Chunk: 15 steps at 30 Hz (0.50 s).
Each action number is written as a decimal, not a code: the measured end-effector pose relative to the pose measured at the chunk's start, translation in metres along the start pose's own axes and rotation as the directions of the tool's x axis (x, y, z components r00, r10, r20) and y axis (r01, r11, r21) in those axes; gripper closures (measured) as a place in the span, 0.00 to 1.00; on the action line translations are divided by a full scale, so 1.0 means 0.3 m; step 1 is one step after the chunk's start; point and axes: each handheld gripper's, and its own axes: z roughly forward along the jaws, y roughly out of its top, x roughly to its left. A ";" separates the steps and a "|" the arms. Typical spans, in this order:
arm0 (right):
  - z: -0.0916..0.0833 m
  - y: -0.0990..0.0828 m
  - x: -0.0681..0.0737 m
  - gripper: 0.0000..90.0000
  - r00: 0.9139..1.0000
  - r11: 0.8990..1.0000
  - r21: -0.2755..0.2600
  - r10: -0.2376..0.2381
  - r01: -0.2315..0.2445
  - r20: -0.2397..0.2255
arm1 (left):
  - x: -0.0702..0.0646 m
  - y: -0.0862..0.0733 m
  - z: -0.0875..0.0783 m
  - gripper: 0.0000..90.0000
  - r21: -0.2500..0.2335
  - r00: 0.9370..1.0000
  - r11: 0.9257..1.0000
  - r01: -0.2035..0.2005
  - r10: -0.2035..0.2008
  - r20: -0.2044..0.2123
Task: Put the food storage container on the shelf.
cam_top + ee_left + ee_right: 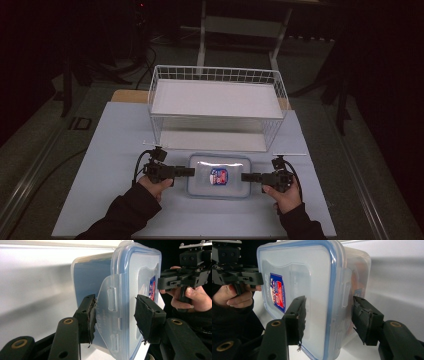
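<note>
A dim lab or test room: a pale work table (120, 150) on a grey floor, metal stand legs (240, 30) and loose cables (145, 60) behind it.

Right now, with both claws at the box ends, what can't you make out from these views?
- Box contents: the frosted lid hides them in the high view.
- Label text: too small in the high view, steeply angled in both gripper views.
- Left claw grip: one pad touches the latch flap, the other looks apart.
- Right claw grip: pad contact unclear.
- Basket far side: dark.
</note>
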 end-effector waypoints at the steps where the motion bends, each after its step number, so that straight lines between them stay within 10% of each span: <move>1: 0.003 0.003 0.001 0.51 1.000 1.000 -0.003 -0.002 0.002 0.000 | 0.002 0.003 -0.002 0.58 0.001 1.000 1.000 0.000 0.000 0.000; 15: 0.002 0.069 0.023 0.51 0.998 0.996 -0.058 -0.064 0.064 0.013 | 0.007 0.054 -0.022 0.58 -0.086 0.999 0.995 -0.046 0.046 -0.004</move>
